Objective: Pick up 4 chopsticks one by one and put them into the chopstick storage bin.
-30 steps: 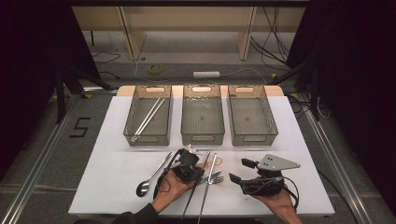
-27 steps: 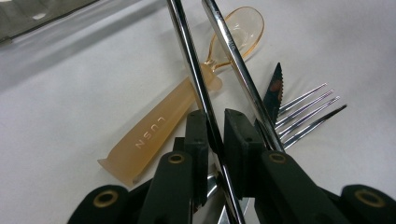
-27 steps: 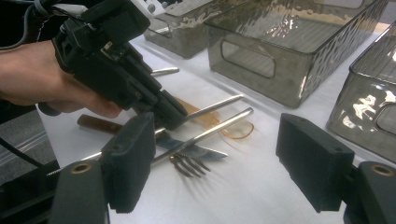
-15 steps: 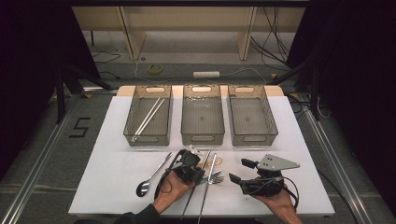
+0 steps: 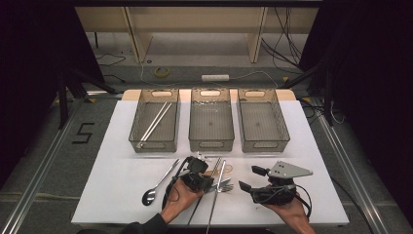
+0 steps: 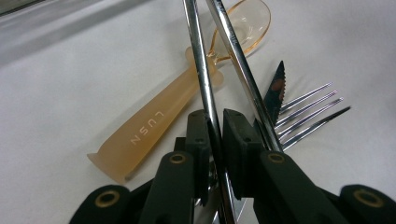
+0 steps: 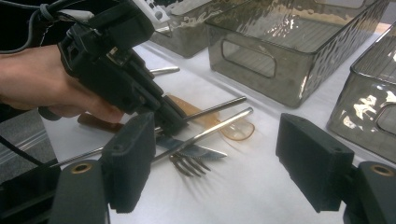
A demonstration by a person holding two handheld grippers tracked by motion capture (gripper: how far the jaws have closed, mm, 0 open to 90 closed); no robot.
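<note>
The left gripper has its two black jaws closed around a thin metal rod, most likely a steel chopstick, which runs up between the pads and away across the white tabletop. The jaws have just been closing, and the rod sits squarely between them, pinched near the fingertips. A second metal rod crosses just beside the first, passing along the outer face of one jaw and not inside the grip. Under both rods lies an amber plastic spoon marked "LUSN", its clear bowl at the far end. A fork and a serrated knife lie just beside the jaws, the knife tip against the fork's tines.

In the high view the left gripper works at the near middle of the tabletop, amid the cluster of cutlery, with a steel spoon lying apart to its left. The right gripper rests in the person's hand well to the right of the pile, its jaws standing wide apart with nothing between them. Three grey bins stand in a row at the far side; the left bin holds two pale chopsticks.
</note>
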